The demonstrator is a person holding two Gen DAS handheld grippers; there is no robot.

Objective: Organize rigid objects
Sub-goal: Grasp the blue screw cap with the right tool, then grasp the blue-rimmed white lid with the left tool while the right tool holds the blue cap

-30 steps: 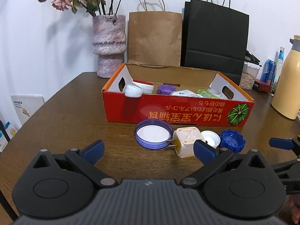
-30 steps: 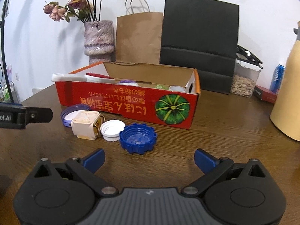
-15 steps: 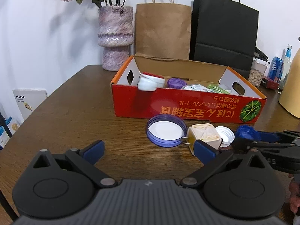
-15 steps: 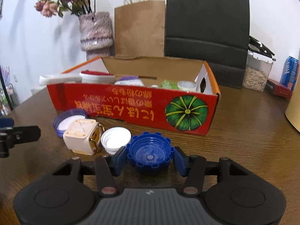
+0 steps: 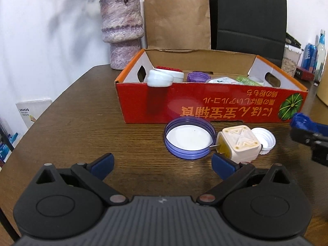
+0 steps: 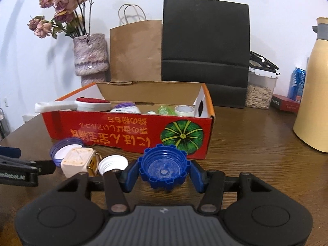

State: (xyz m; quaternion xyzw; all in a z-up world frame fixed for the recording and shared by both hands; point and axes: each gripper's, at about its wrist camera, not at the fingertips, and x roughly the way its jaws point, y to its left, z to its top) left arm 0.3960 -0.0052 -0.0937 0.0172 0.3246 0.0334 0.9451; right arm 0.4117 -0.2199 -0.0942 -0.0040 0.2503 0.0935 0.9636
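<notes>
My right gripper is shut on a blue ribbed cap and holds it above the table in front of the red cardboard box. The cap also shows at the right edge of the left wrist view. My left gripper is open and empty, low over the table. Ahead of it lie a purple lid, a cream plug adapter and a white cap. The box holds several caps and jars.
A purple vase with dried flowers, a brown paper bag and a black bag stand behind the box. A cream thermos, a seed container and a blue can are at the right.
My right gripper moved forward, closed on the blue cap and lifted it off the table. My left gripper moved nearer to the purple lid and adapter.
</notes>
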